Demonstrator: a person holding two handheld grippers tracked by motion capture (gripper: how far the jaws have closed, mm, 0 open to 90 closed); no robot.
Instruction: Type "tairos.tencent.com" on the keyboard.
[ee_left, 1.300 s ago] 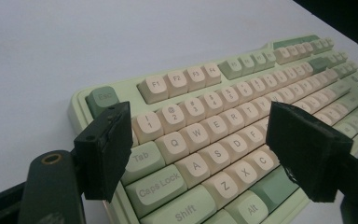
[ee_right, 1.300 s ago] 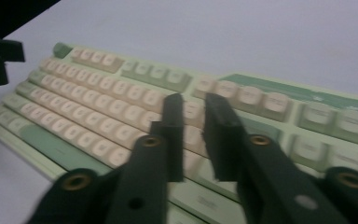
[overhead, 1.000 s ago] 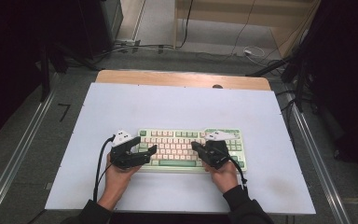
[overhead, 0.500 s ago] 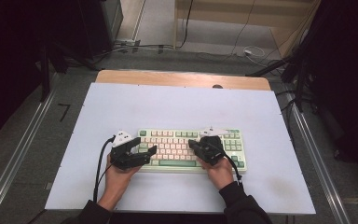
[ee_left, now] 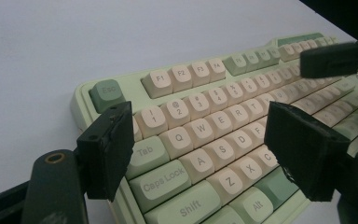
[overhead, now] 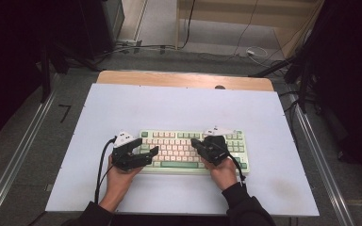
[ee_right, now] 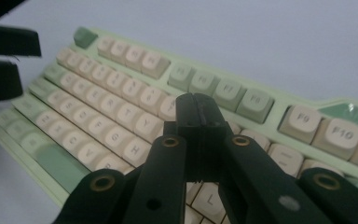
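The keyboard lies near the front edge of the table. The right gripper, jaws pressed together, hovers over the middle keys; the left gripper waits spread above the letter rows. Best to press one key squarely, straight down.

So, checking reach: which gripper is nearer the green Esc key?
Left. The left gripper hovers open at the keyboard's Esc key end; the right gripper, fingers shut, sits past mid-keyboard.

A pale blue-white table carries one mint-green keyboard with cream keys near its front edge.
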